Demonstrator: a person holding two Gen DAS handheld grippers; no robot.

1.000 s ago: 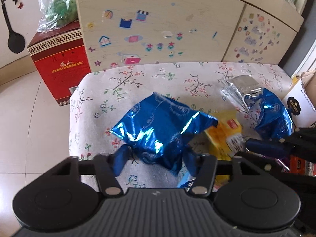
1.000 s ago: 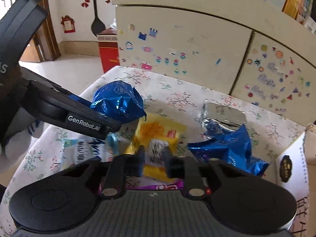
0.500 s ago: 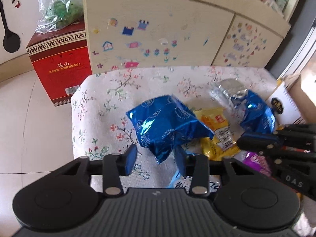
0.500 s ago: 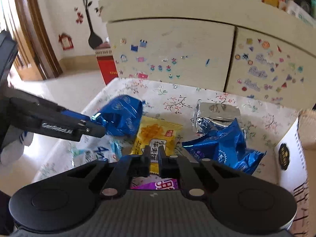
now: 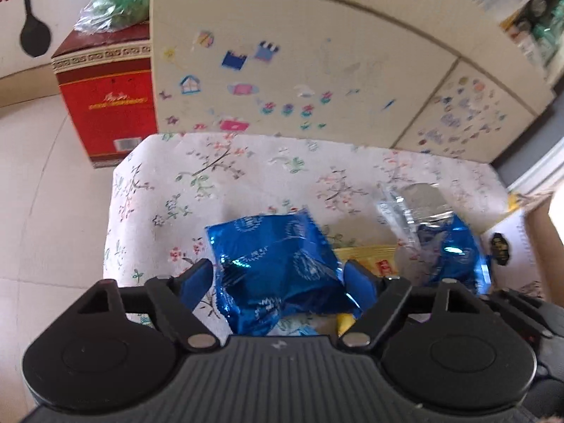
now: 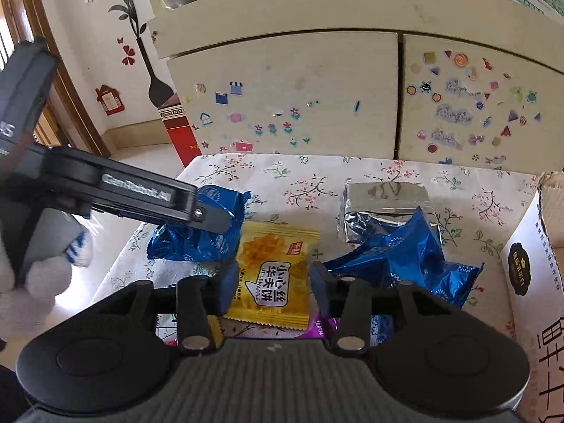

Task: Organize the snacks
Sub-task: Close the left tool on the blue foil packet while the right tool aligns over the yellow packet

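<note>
Left wrist view: left gripper (image 5: 278, 278) jaws just spread wide, straddling blue foil pack (image 5: 278, 268) on floral tablecloth (image 5: 211, 176) without pressing it; light, crinkly, slippery, best pinched at a sealed end. Right wrist view: right gripper (image 6: 269, 287) just part-opened around yellow waffle packet (image 6: 273, 278), not gripping; contents likely brittle, so take a crimped edge.

Both sets of fingers have just sprung apart, the left gripper (image 5: 278, 280) now straddling the blue packet (image 5: 278, 268), the right gripper (image 6: 271, 290) flanking the yellow waffle packet (image 6: 273, 275).
</note>
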